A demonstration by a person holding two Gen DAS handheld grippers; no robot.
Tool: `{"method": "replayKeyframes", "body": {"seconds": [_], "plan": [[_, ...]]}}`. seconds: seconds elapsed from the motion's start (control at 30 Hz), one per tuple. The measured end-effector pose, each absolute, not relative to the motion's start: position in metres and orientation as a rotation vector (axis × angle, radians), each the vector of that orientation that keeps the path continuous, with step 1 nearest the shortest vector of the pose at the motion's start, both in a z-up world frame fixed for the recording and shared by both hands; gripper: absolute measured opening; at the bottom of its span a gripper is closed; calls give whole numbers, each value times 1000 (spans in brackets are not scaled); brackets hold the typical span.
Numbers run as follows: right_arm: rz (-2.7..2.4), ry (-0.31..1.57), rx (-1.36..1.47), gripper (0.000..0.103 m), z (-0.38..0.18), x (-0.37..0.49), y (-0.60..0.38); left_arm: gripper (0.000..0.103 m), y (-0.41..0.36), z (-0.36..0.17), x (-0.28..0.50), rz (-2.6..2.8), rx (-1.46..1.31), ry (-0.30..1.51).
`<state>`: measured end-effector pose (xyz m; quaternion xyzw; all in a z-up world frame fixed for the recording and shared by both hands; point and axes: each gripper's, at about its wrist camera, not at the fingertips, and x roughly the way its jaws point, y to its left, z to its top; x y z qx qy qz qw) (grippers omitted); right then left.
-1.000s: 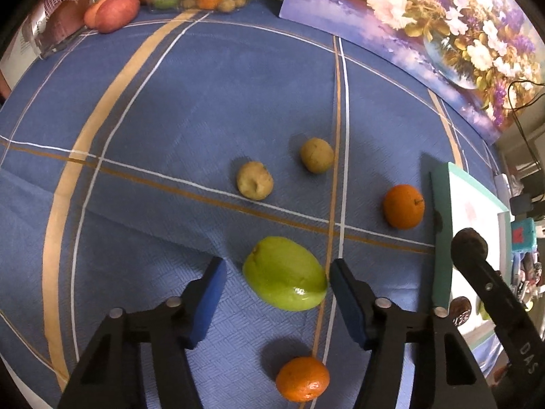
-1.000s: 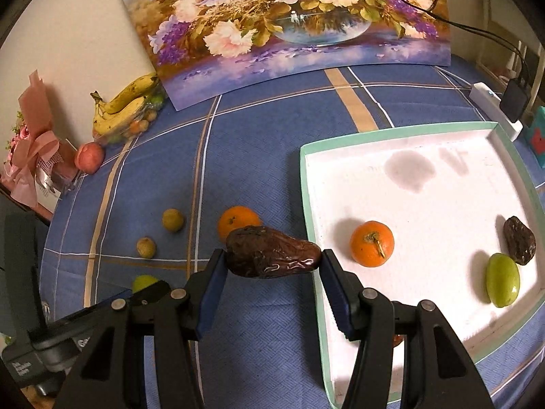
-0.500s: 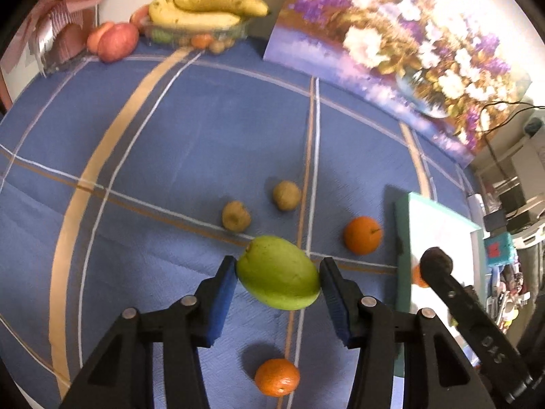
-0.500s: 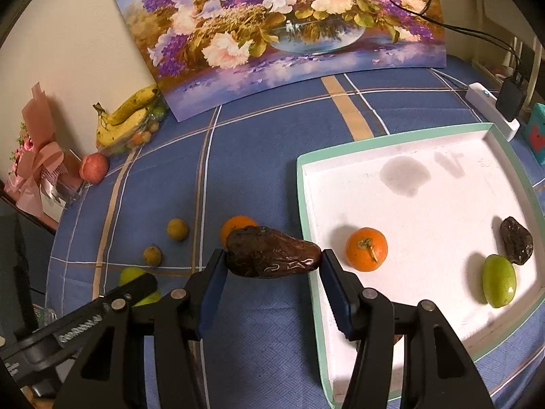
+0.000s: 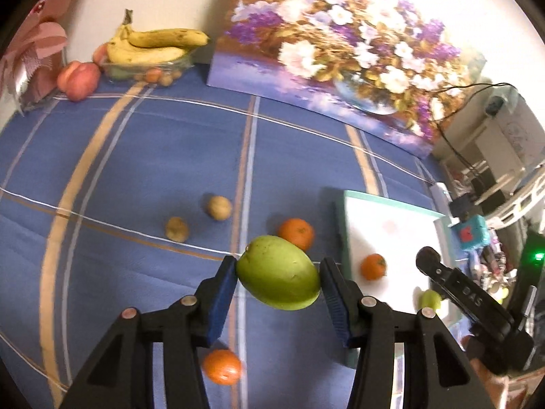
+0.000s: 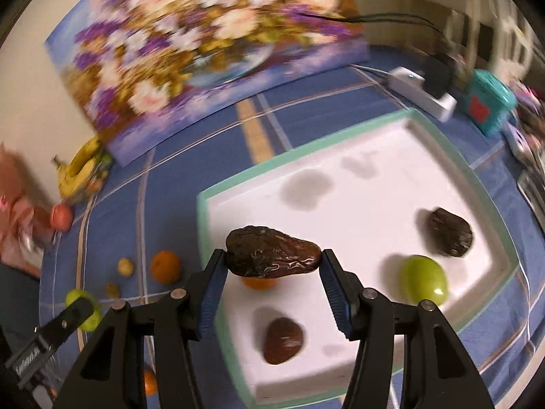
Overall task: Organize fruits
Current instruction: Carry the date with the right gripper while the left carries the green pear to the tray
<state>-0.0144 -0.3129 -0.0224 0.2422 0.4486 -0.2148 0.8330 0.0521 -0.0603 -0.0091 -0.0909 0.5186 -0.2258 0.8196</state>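
My left gripper (image 5: 278, 274) is shut on a green mango (image 5: 277, 272) and holds it above the blue cloth. My right gripper (image 6: 273, 261) is shut on a dark brown date (image 6: 272, 256) and holds it over the near left part of the white tray (image 6: 453, 156). The tray (image 5: 391, 201) holds an orange (image 5: 373, 266), a green fruit (image 6: 423, 279) and two dark fruits (image 6: 450, 231) (image 6: 283, 340). On the cloth lie two oranges (image 5: 296, 233) (image 5: 221, 366) and two small yellow-brown fruits (image 5: 219, 207) (image 5: 176, 229).
A flower painting (image 5: 340, 54) leans on the back wall. A clear bowl with bananas (image 5: 153, 46) and a peach (image 5: 78, 76) sit at the back left by a pink bouquet (image 5: 30, 61). A teal box (image 6: 488, 102) and a white power strip (image 6: 422, 97) lie beyond the tray.
My left gripper closed on the green mango and lifted it off the cloth, moving toward the tray. My right gripper carried the date from beside the tray to over it.
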Motion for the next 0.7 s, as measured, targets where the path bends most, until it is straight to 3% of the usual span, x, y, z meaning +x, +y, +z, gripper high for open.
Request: {"method": "replayKeyframes", "body": {"seconds": [0.7], "plan": [[-669,827,469,57,-23,-26,-379,53,-184,-17,67,-663,-86,1019]]}}
